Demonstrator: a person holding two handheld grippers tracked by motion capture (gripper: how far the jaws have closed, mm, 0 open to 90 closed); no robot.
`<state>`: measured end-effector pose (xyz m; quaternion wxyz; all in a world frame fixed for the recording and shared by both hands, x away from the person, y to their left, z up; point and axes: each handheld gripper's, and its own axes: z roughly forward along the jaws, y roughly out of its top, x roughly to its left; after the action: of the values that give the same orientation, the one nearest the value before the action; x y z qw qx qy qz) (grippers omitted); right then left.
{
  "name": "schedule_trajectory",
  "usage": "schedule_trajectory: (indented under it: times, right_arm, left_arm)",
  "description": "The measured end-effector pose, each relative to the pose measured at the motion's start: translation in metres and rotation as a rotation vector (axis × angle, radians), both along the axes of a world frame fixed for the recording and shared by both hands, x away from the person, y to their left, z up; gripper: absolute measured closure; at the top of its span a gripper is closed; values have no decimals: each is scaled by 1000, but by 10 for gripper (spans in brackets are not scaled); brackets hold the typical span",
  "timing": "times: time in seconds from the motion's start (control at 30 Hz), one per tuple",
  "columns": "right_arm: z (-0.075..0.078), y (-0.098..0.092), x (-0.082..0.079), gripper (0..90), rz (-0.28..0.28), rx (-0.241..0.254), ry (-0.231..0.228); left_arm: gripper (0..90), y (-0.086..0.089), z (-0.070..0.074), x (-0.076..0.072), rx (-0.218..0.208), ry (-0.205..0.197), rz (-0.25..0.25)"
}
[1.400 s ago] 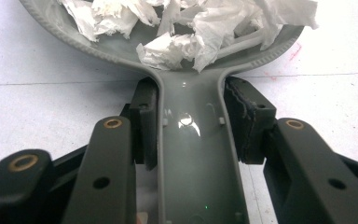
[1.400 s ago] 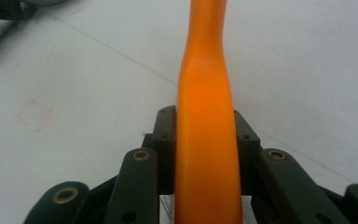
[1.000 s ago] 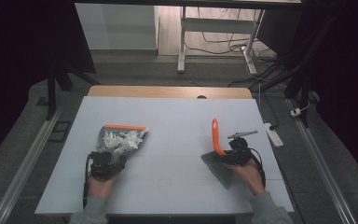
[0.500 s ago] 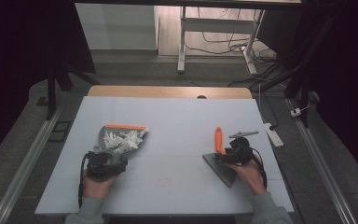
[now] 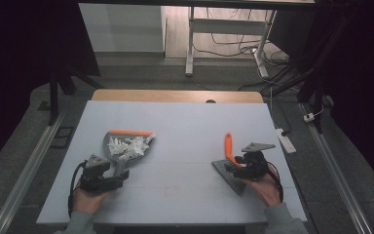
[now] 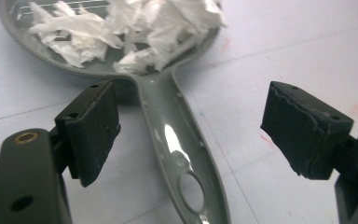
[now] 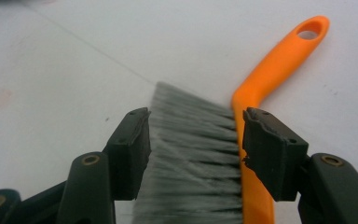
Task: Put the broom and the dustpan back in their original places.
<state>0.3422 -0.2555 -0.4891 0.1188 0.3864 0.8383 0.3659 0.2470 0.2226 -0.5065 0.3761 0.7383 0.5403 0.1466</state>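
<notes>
Left gripper (image 6: 191, 126) – jaws just opened wide, grey dustpan (image 5: 121, 151) handle lying loose between pads, nothing gripped. Paper scraps (image 5: 126, 145) heaped in pan at 12 o'clock of your left hand. Right gripper (image 7: 193, 149) – jaws just opened, straddling brush (image 5: 230, 158), pads off bristles. Withdraw both straight back; avoid nudging handle, scraps spill easily. No legible markings.

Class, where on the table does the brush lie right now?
In the high view the brush lies flat on the table's right side, its bristles between the open right gripper, far from the dustpan.
</notes>
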Motion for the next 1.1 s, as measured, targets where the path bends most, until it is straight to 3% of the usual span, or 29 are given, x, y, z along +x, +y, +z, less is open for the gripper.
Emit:
schedule_trajectory:
  times: [0.27, 0.43, 0.8, 1.1]
  right_arm:
    - [-2, 1, -22, 427, 65, -11, -40]
    - [0, -3, -32, 430, 90, 9, -82]
    - [-6, -25, -50, 432, 96, 23, -93]
    - [-10, -22, -48, 437, 114, -2, -90]
  left_arm:
    - [225, 4, 1, -12, 5, -19, -120]
    - [227, 3, -1, -19, 14, -15, -190]
    - [228, 1, -5, -29, 27, -10, -247]
    - [232, -2, -6, -24, 30, -7, -253]
